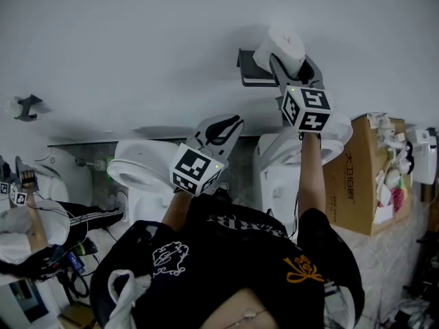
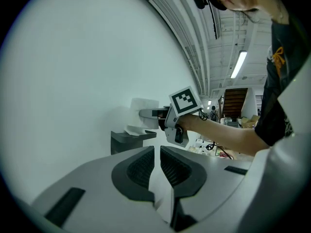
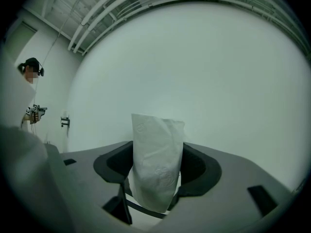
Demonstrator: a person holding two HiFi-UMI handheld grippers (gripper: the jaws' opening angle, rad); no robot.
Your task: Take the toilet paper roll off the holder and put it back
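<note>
Right gripper (image 1: 293,64) pinched the white toilet paper roll (image 3: 156,164), roll sat just above the dark wall holder (image 1: 250,74), left gripper (image 2: 157,161) jaws stood nearly together, empty, cardboard box (image 1: 357,184) bore print too small to read.

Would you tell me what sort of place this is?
Probably a mock bathroom in a workshop: toilets stand by the wall, a toilet paper holder hangs on it, and a cardboard box sits nearby.

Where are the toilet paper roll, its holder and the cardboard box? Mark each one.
toilet paper roll (image 1: 285,45), head view, on its white body.
holder (image 1: 248,70), head view, on its dark bracket.
cardboard box (image 1: 357,177), head view, on its front face.
</note>
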